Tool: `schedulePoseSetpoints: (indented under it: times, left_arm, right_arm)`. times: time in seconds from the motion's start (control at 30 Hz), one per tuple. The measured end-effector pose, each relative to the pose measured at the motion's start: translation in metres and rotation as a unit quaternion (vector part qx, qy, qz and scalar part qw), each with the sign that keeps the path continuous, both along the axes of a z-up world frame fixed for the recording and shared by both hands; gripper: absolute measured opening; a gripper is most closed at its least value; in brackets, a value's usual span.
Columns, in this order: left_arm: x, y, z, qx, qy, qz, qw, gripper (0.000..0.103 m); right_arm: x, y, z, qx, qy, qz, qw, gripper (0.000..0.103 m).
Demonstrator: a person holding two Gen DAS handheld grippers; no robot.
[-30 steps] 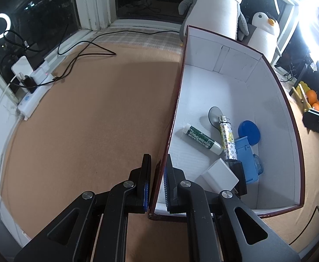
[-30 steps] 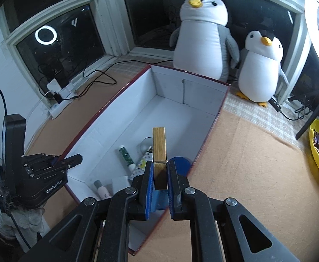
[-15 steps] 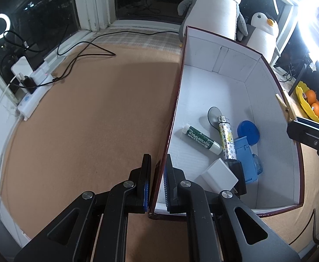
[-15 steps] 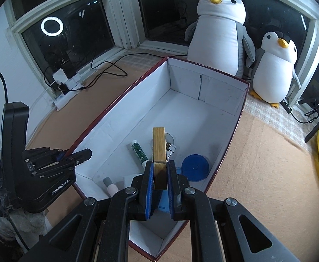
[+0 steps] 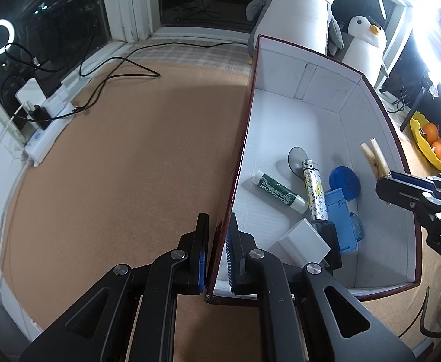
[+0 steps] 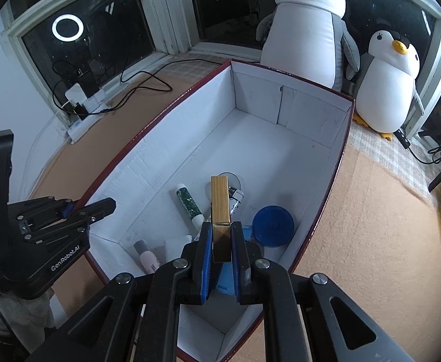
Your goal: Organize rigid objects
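Observation:
A white box with a dark red rim holds a green tube, a patterned lighter, a blue round lid, a blue case and a white block. My left gripper is shut on the box's left wall near its front corner. My right gripper is shut on a wooden clothespin and holds it above the box's inside.
Two plush penguins stand behind the box. A power strip with cables lies at the left by the window. A yellow bowl with oranges sits at the right. A brown mat covers the table.
My right gripper has carried the clothespin leftward, from beside the box's right wall to over its inside. The left gripper has stayed clamped on the box wall.

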State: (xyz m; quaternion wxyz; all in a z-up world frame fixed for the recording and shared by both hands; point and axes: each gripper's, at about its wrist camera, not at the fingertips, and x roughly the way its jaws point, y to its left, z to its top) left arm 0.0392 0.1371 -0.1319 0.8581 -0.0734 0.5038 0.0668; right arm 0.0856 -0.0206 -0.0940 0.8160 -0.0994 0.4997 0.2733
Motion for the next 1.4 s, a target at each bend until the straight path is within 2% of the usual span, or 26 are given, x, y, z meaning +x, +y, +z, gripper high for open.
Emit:
schedulePoseSetpoints:
  times: [0.07, 0.13, 0.33, 0.53, 0.77, 0.93, 1.2, 1.4]
  left_arm:
    - [0.000, 0.000, 0.000, 0.001, 0.000, 0.000, 1.0000, 0.009]
    - [0.000, 0.000, 0.000, 0.001, 0.001, 0.000, 1.0000, 0.009]
    - [0.001, 0.000, 0.000, 0.001, 0.001, 0.000, 1.0000, 0.009]
    - [0.001, 0.000, 0.000, 0.001, 0.000, 0.000, 1.0000, 0.009]
    - [0.001, 0.002, 0.004, 0.002, -0.004, 0.001, 1.0000, 0.009]
    - [0.001, 0.001, 0.008, 0.001, -0.007, 0.001, 1.0000, 0.009]
    - [0.001, -0.002, 0.019, 0.002, -0.020, 0.000, 0.9998, 0.009]
    - [0.001, -0.003, 0.029, 0.005, -0.031, 0.000, 0.9995, 0.009]
  right_arm:
    - [0.001, 0.000, -0.002, -0.001, 0.003, 0.000, 1.000, 0.022]
    - [0.002, -0.001, -0.003, -0.002, 0.000, -0.001, 1.000, 0.037]
    - [0.002, 0.001, -0.002, -0.005, -0.004, 0.000, 1.000, 0.047]
    - [0.000, 0.001, -0.001, -0.009, -0.007, 0.004, 1.000, 0.053]
    - [0.000, -0.002, 0.002, -0.006, -0.010, 0.001, 1.000, 0.055]
    - [-0.002, -0.005, 0.007, -0.005, -0.016, -0.001, 1.000, 0.063]
    - [-0.004, -0.016, 0.018, 0.006, -0.020, -0.017, 1.000, 0.065]
    - [-0.010, -0.027, 0.033, 0.014, -0.038, -0.027, 0.999, 0.065]
